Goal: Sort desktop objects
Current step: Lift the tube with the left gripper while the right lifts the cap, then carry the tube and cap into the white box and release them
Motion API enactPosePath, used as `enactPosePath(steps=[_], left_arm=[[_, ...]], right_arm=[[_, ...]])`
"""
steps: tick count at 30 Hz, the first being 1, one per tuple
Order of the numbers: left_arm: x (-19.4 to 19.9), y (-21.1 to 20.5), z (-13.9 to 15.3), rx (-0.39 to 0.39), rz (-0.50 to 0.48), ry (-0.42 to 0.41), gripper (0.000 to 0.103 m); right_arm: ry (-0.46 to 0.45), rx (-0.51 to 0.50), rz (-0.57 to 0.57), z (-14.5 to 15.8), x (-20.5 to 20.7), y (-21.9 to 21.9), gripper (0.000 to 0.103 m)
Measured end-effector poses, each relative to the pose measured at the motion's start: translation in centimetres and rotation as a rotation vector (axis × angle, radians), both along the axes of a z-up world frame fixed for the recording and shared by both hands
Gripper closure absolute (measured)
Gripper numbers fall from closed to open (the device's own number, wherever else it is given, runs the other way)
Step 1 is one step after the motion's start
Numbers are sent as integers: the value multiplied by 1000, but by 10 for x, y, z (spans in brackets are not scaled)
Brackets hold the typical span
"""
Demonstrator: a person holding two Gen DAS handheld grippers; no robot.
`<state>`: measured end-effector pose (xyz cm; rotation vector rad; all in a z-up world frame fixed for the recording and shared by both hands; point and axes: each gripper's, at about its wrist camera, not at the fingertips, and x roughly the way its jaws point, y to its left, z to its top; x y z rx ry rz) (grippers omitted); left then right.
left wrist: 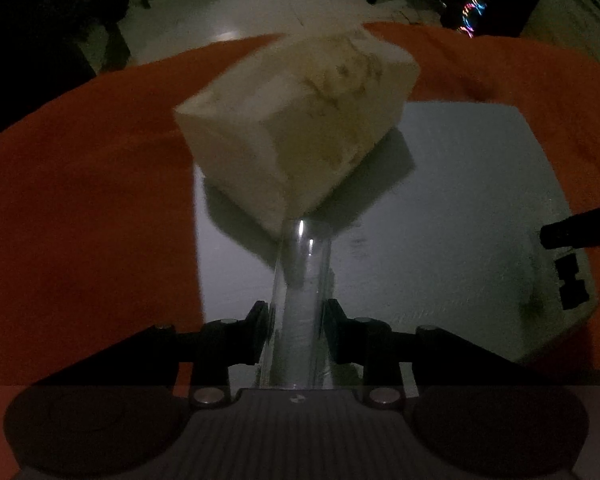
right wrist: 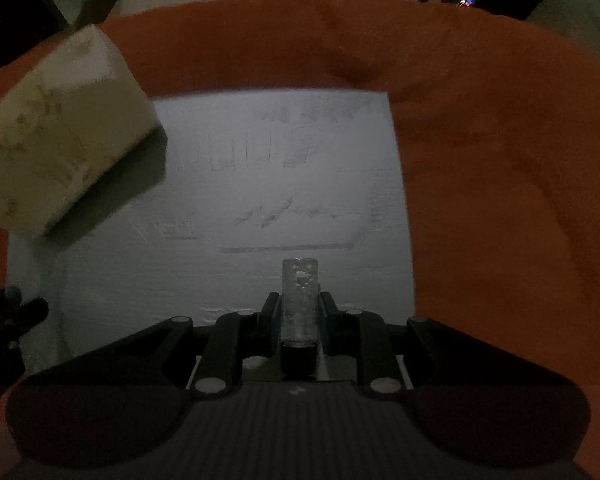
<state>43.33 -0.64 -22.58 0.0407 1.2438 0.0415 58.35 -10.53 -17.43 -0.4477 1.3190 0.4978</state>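
The left tongs (left wrist: 298,328) are clamped on a clear cylindrical tube (left wrist: 302,280), its pads pressing both sides. The tube points down toward a white foam board (left wrist: 440,220) that lies flat on the orange cloth (left wrist: 80,200) covering the counter. Just past the tube's far end sits a cream-coloured block (left wrist: 296,120) with brownish marks, tilted, its lower corner close to the tube; whether the two touch cannot be told. At the right edge of this view a dark tip (left wrist: 572,232) of the other tool reaches over the board.

In the right wrist view the same cream-coloured block (right wrist: 60,132) appears at far left, over the board's left edge. The white foam board (right wrist: 260,160) fills the middle, with faint scratches and pressed marks. The right tongs (right wrist: 299,320) grip a short clear tube (right wrist: 300,300) with a dark cap at the near end, held upright over the board. Orange cloth (right wrist: 500,160) wraps around on the right.
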Motion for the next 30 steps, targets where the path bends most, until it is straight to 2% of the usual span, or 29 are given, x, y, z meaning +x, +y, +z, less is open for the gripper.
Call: enactPosePath(steps=[4,10,17,30], left_arm=[[-8,1,19,5,7,-14,77],[-32,9,53,16,25,-41,77],[-66,14,98,46,26,-81,77],[-126,7,135,82,25,-81,77]], right_arm=[[-21,19,0,30,-18,-5,82],[-58,36,21,35,-15,-1,82],[-91,71,39,77,-47,-9,82],[-107,88,80,125,-104,-45,82]])
